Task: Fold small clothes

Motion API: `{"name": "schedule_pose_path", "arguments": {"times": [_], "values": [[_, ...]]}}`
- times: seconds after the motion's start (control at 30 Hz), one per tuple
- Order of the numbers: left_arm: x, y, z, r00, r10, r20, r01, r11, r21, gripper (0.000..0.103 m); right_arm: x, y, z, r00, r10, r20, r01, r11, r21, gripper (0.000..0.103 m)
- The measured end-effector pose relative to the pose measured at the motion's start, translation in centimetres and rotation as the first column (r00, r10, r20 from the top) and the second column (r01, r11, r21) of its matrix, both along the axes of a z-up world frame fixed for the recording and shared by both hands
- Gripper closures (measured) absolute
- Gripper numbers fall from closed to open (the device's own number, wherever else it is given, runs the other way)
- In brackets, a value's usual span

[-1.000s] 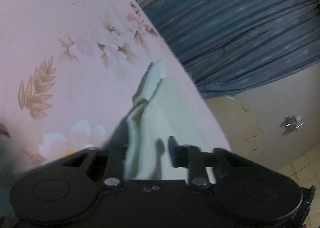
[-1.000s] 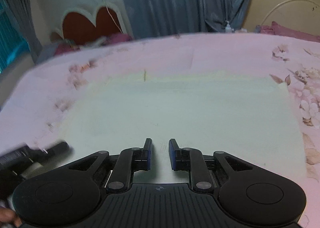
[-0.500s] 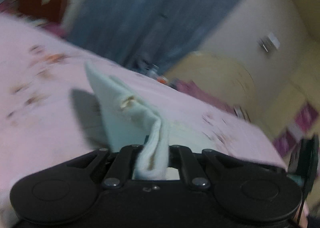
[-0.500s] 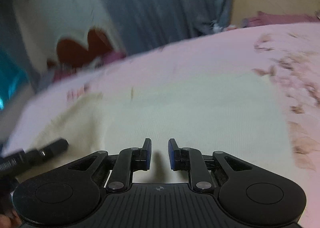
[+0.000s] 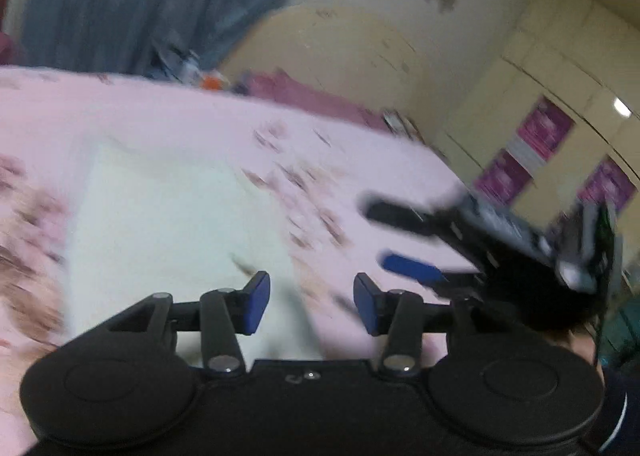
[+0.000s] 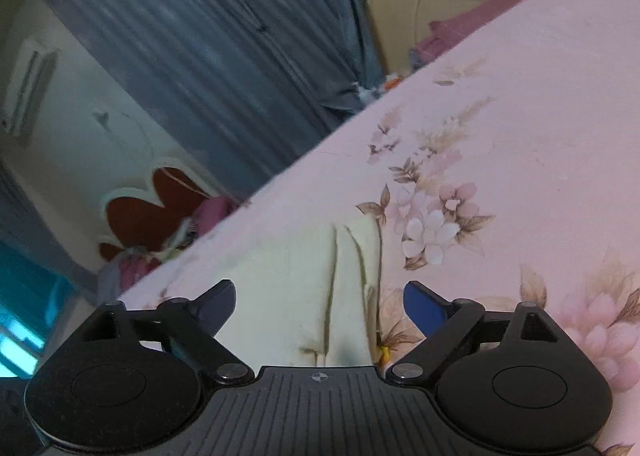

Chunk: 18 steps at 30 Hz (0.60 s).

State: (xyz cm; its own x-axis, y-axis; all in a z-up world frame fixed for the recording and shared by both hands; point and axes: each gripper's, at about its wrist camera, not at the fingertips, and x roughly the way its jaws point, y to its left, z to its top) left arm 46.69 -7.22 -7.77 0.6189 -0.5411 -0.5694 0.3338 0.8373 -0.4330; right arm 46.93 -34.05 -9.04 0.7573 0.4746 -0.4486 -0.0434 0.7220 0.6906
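Two grippers, both empty. Left gripper (image 5: 311, 302): fingers spread moderately, above the near edge of the cream cloth (image 5: 168, 224). Right gripper (image 6: 319, 306): fingers spread wide, over the cloth's creased end. Cloth lay flat on the pink floral bedsheet (image 6: 520, 144); grey-blue curtain (image 6: 208, 40) behind.

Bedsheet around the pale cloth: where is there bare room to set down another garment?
The bedsheet lies bare beyond the pale cloth on its floral side, out toward the maroon bedding at the far edge. The cloth fills the space ahead of the left gripper; the right gripper hovers at its edge.
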Motion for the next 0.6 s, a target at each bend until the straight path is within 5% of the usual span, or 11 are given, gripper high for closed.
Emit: {"name": "schedule_pose_path", "arguments": {"times": [0.1,0.17,0.5,0.57,0.6], "values": [[0.5,3.9,0.3,0.993,0.115,0.032,-0.118,0.990,0.076,0.063,0.3,0.2,-0.2,0.998,0.061,-0.007,-0.061,0.997,0.036,0.038],[1.2,6.2,-0.3,0.986,0.164,0.010,-0.164,0.982,0.095,0.066,0.3,1.6,-0.4,0.993,0.113,-0.022,-0.113,0.993,0.032,0.042],[3.5,9.2,-4.7,0.979,0.174,-0.107,-0.157,0.976,0.151,0.071,3.6,7.1,-3.8,0.968,0.210,-0.139,-0.218,0.975,-0.048,0.042],[3.1,9.5,-4.5,0.981,0.181,-0.066,-0.171,0.975,0.141,0.074,4.3,7.7,-4.7,0.963,0.214,-0.163,-0.229,0.971,-0.073,0.043],[2.7,9.9,-4.0,0.982,0.189,-0.016,-0.186,0.975,0.125,0.073,4.5,8.1,-4.9,0.962,0.216,-0.169,-0.232,0.969,-0.081,0.051]]}}
